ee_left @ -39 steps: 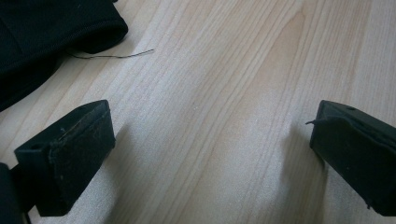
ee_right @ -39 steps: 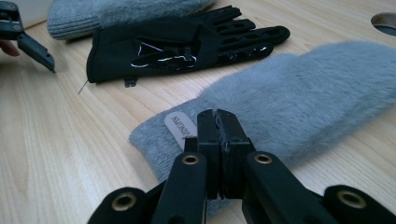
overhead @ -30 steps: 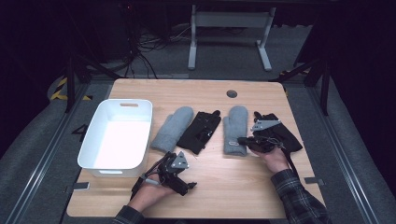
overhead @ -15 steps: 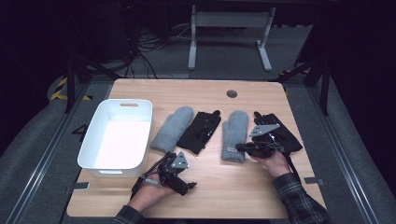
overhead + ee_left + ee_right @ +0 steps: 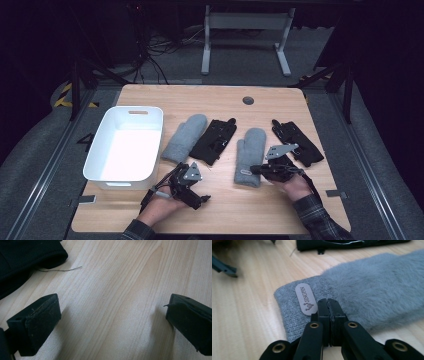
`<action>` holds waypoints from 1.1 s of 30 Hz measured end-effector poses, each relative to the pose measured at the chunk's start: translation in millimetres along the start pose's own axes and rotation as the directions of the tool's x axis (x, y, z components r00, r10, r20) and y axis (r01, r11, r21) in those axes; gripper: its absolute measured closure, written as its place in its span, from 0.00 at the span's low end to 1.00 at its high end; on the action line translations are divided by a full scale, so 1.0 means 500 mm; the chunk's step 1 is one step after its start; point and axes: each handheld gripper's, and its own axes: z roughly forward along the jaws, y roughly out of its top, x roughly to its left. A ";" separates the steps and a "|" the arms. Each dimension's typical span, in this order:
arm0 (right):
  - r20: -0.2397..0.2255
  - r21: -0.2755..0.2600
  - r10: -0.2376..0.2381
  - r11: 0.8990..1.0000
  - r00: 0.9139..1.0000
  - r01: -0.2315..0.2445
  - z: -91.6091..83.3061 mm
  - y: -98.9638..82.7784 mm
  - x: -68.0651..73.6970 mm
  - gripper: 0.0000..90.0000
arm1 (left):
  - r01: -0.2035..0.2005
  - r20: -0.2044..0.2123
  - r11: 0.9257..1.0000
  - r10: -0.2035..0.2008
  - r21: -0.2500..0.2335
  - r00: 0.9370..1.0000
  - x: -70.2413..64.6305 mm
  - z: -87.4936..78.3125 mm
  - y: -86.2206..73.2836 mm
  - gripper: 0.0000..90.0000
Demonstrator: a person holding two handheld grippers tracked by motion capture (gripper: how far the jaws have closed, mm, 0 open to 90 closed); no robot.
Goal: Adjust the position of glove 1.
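- My right gripper (image 5: 329, 305): jaws clenched together with nothing between them, tips resting over the knit cuff of the grey mitten (image 5: 372, 287), just beside its oval label (image 5: 306, 299).
- Same gripper in the high view (image 5: 256, 169): at the near end of that mitten (image 5: 249, 155), which lies flat on the table (image 5: 280, 102) between two black gloves (image 5: 214, 140) (image 5: 297, 142).
- My left gripper (image 5: 113, 322): jaws released and wide apart above bare wood; in the high view (image 5: 172, 186) it sits near the table's front edge.
- A second grey mitten (image 5: 184, 138) lies beside the white bin (image 5: 105, 172).
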 end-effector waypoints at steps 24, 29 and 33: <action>0.024 -0.068 -0.016 0.998 1.000 0.017 -0.023 0.022 0.018 1.00 | -0.002 0.000 1.000 0.002 0.000 1.000 0.000 0.000 0.000 0.00; 0.068 -0.074 0.018 0.997 0.998 -0.013 -0.016 0.029 -0.027 1.00 | -0.003 -0.001 1.000 0.003 0.000 1.000 0.000 0.000 0.000 0.00; 0.084 -0.066 0.040 0.997 0.996 -0.034 -0.003 0.026 -0.056 1.00 | 0.000 -0.001 1.000 0.000 -0.001 1.000 0.000 0.000 0.000 0.00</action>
